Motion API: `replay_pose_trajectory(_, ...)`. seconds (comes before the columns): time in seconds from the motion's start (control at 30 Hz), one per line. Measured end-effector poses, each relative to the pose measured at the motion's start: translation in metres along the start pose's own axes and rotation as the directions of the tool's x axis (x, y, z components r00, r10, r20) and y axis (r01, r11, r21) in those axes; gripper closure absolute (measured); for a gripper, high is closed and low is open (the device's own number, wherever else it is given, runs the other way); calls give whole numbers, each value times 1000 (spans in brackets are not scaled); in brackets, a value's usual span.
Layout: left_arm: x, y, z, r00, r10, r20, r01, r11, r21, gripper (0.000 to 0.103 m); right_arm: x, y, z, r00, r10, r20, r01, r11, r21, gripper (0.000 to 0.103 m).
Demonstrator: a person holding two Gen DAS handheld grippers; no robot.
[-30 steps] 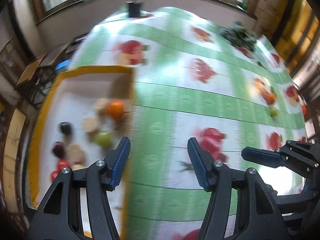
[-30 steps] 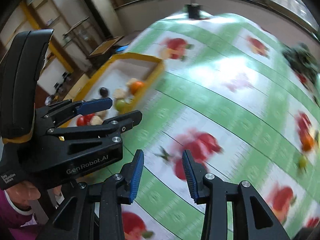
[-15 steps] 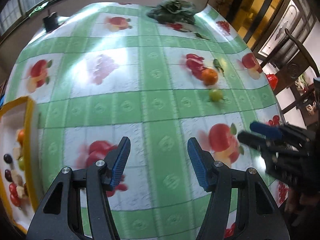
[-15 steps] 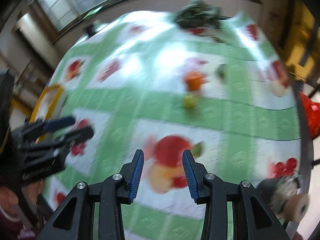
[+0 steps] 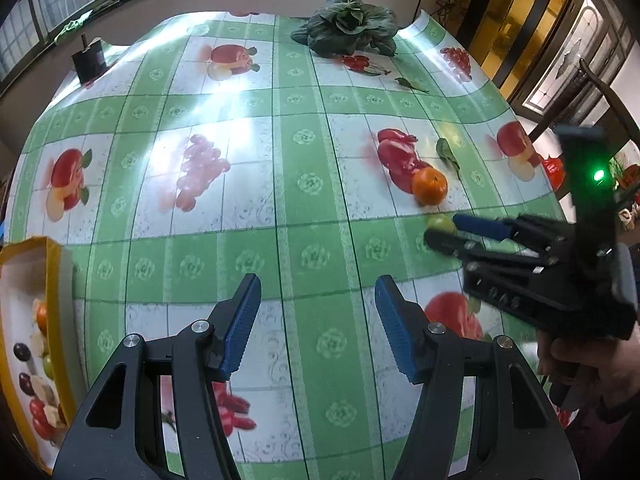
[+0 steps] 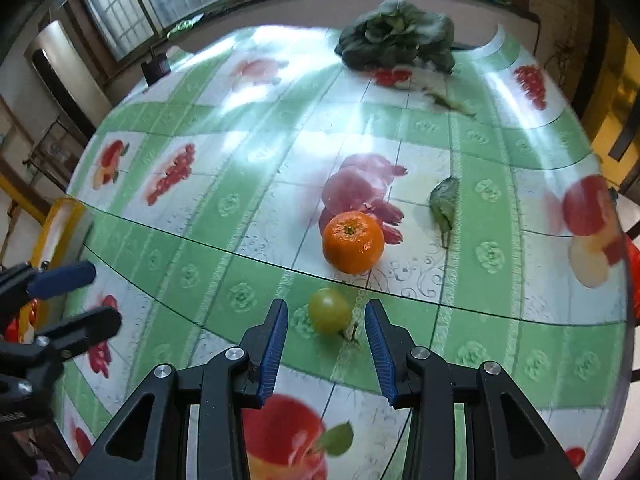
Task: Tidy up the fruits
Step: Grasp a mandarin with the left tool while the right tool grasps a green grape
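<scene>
A small green fruit (image 6: 329, 311) lies on the green-checked tablecloth, with an orange (image 6: 353, 241) just beyond it. My right gripper (image 6: 325, 308) points down over the green fruit, its blue pads on either side and clear of it; the jaws are closing. In the left wrist view the same gripper (image 5: 442, 229) partly hides the green fruit (image 5: 440, 223), near the orange (image 5: 429, 185). My left gripper (image 5: 318, 280) stands open over bare cloth, holding nothing. A yellow-rimmed tray (image 5: 54, 264) at the far left holds several fruits.
A leafy green vegetable (image 5: 348, 24) lies at the table's far edge, and a dark pot (image 5: 89, 60) stands at the far left corner. A loose leaf (image 6: 444, 204) lies right of the orange. A person's hand (image 5: 580, 364) grips the right tool. The table's right edge is close.
Both views have swung from the yellow tray to the right part of the table. The right gripper has come down around the green fruit.
</scene>
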State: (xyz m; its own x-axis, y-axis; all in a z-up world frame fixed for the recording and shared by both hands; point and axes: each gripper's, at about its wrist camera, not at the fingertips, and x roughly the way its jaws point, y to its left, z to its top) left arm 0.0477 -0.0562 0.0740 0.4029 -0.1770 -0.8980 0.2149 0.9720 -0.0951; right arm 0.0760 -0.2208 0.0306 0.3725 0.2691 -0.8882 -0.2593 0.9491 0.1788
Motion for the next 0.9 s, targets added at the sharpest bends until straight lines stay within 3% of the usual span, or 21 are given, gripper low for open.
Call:
replay_pose_trajectory(0.07, 5, -4, 7, 1000, -10, -3, 10, 1000, 11, 43, 7, -2, 0, 1000, -1, -22, 1, 1000, -14, 80)
replay_pose_trajectory(0.43, 51, -63, 62, 992, -126, -18, 128, 977, 168, 44, -29, -26, -27, 1000, 0, 22, -3, 988, 151, 80)
replay_pose_trajectory(0.7, 86, -88, 74, 986, -150, -74, 162, 962, 218, 44, -33, -33, -36, 1000, 4, 12, -6, 979, 203, 80)
replay_pose_trajectory(0.77, 94, -83, 76, 984, -158, -84, 171, 967, 187, 54, -32, -32, -37, 1000, 14, 13, -17, 979, 205, 80)
replay_pose_trajectory(0.8, 97, -80, 77, 969, -222, -111, 238, 960, 150, 68, -32, -31, -38, 1000, 14, 14, -16, 979, 204, 80)
replay_pose_trajectory(0.83, 99, -81, 77, 963, -241, -121, 256, 957, 136, 69, -32, -31, -38, 1000, 13, 16, -16, 978, 206, 80)
replay_pose_trajectory(0.9, 94, -85, 74, 981, -171, -86, 185, 965, 184, 70, -33, -33, -40, 1000, 14, 17, -18, 977, 213, 80)
